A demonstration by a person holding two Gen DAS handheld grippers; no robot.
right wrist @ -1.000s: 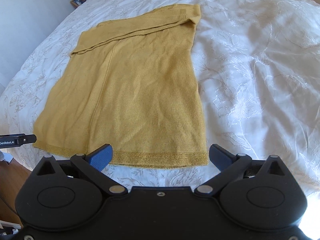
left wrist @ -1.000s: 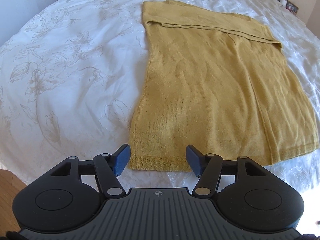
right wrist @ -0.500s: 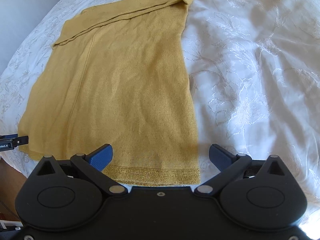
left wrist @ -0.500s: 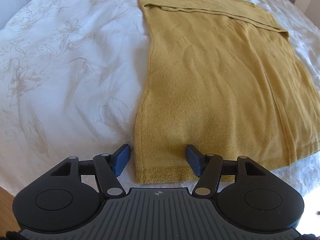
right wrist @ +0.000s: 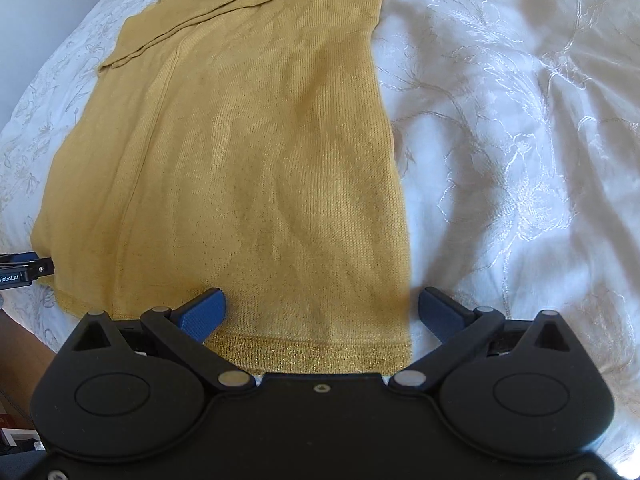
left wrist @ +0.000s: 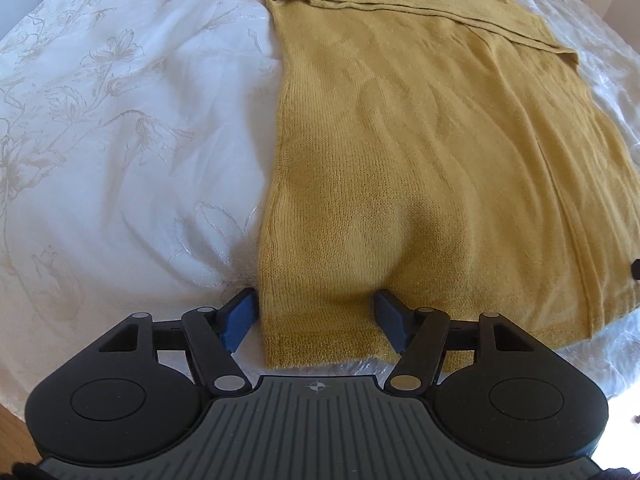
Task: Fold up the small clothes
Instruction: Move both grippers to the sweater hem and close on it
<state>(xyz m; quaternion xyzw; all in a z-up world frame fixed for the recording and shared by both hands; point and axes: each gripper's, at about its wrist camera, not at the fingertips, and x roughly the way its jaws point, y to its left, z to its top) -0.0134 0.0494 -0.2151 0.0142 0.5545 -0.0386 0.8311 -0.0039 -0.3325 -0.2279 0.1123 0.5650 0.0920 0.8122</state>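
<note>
A mustard-yellow knitted garment (left wrist: 420, 152) lies spread flat on a white embroidered bedspread (left wrist: 120, 140). Its far end is folded over, and a glittery gold hem band (right wrist: 312, 354) edges the near end.

Home bedroom, white embroidered bedspread (left wrist: 120, 128), wooden floor (left wrist: 12, 432)

Both wrist views ride low and close over the near hem of the mustard knit garment (left wrist: 420, 152), looking forward and down along it across the white embroidered bedspread (left wrist: 120, 140). Left view sits at the garment's left corner, right view at its right corner. Shared: the whole garment; left gripper (right wrist: 24, 270) shows at right view's edge
</note>
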